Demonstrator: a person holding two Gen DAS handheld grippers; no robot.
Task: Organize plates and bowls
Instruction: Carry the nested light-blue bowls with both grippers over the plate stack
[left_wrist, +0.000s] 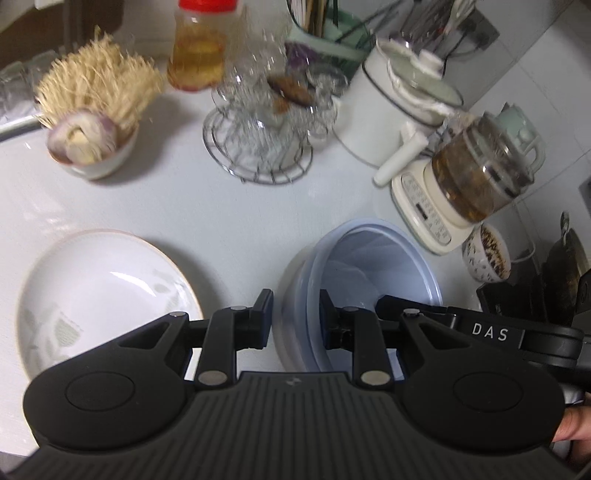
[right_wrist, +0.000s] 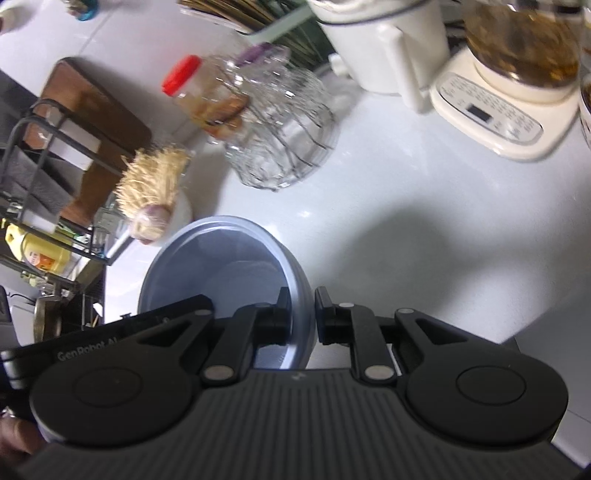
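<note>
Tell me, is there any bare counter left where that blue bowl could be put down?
Yes. Bare counter lies between the white plate, the blue bowl and the wire rack behind them. In the right wrist view, another open stretch runs right of the bowl, below the cream appliance base. The back row, from onion bowl to white pot, is crowded.

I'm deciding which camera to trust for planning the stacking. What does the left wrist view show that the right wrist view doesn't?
Only the left wrist view: the white plate and a patterned bowl. Only the right wrist view: a wooden cutting board and black rack. Both: the blue bowl, gripped at its rim by the left gripper and right gripper, plus the wire basket.
</note>
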